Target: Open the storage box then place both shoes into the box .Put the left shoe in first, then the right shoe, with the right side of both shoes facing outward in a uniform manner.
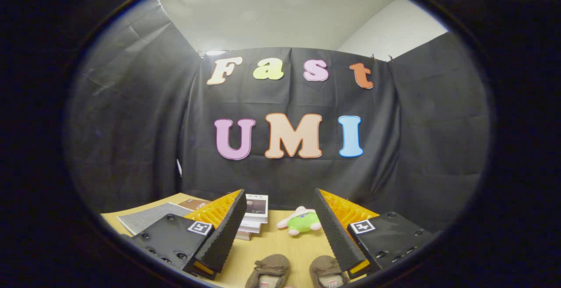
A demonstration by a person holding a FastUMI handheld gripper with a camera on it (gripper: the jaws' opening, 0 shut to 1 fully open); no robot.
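Two brown slip-on shoes lie side by side on the wooden table, toes pointing away from me. The left shoe (269, 269) sits between my fingers, low and close. The right shoe (326, 272) lies beside it, partly covered by my right finger (335, 231). My gripper (280, 211) is open, its fingers spread wide above the shoes and holding nothing.
A stack of books (254, 215) lies beyond the left finger, with a grey sheet (149, 218) and a brown booklet (193, 203) further left. A green and white plush toy (302, 221) rests on the table (280, 244) ahead, near the black cloth wall.
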